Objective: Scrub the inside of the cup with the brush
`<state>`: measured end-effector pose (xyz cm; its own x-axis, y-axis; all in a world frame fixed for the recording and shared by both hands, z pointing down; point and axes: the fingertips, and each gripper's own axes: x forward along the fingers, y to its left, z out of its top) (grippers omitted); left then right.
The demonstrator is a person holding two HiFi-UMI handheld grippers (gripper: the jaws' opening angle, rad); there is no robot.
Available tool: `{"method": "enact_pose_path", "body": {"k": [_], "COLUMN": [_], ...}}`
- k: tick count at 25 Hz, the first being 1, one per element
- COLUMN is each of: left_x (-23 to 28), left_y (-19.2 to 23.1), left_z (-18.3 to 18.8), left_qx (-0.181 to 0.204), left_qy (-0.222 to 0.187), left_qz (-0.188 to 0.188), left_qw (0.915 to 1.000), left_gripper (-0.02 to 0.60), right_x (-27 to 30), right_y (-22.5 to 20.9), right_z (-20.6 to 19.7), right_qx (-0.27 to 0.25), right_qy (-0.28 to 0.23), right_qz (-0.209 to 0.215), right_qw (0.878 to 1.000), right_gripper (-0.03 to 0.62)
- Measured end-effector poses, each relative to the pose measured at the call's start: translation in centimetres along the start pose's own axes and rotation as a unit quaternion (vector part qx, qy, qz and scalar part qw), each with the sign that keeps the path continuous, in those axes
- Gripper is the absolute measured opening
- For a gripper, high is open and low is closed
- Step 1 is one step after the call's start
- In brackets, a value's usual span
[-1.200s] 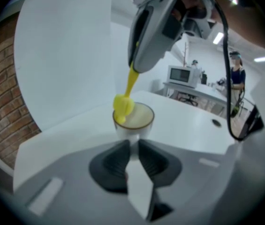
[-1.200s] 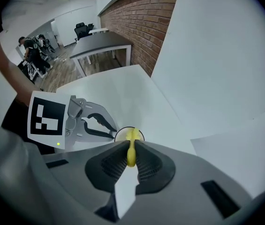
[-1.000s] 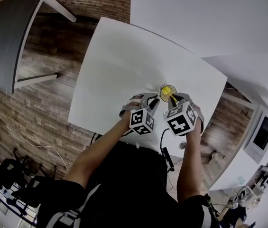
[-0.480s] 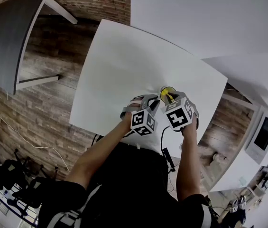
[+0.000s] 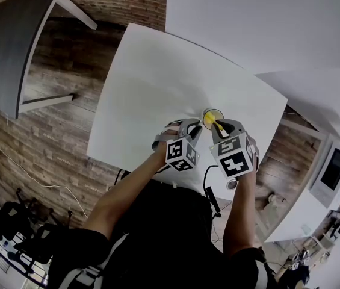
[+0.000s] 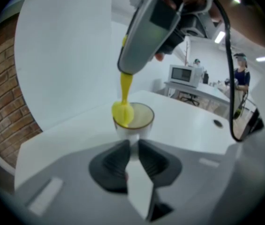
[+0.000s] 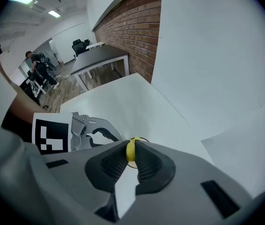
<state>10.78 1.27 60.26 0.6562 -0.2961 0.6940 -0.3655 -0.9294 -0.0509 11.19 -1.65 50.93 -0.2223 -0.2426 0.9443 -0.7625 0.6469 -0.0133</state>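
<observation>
Left gripper view alone: brush (image 6: 123,110) head at cup (image 6: 140,121) rim | axis near-upright, head down | right gripper (image 7: 130,150) clamps brush, left gripper (image 6: 132,145) clamps cup

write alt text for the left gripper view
A yellow brush, held from above by the right gripper, dips its head into a white cup on a white table. The left gripper, in the foreground, is closed on the cup's near side.

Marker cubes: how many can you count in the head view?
2. One cube sits on the left gripper, the other on the right gripper; none appears hidden.
</observation>
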Motion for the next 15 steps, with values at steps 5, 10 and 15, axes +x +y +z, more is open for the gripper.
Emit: {"method": "enact_pose_path", "body": {"k": [5, 10, 15], "left_x": [0.0, 0.1, 0.1], "left_y": [0.0, 0.0, 0.0], "left_z": [0.0, 0.0, 0.1], "left_qx": [-0.004, -0.004, -0.003], "left_qy": [0.002, 0.004, 0.005], "left_qz": [0.001, 0.000, 0.001], "left_qw": [1.0000, 1.0000, 1.0000], "left_gripper": [0.060, 0.060, 0.060], "right_x": [1.6, 4.1, 6.1], "right_y": [0.2, 1.0, 1.1], "right_z": [-0.3, -1.4, -1.9], "right_qx": [-0.011, -0.043, -0.066], "right_qy": [0.015, 0.040, 0.060], "right_qz": [0.013, 0.038, 0.050], "right_qw": [1.000, 0.998, 0.995], "right_gripper": [0.031, 0.031, 0.031]}}
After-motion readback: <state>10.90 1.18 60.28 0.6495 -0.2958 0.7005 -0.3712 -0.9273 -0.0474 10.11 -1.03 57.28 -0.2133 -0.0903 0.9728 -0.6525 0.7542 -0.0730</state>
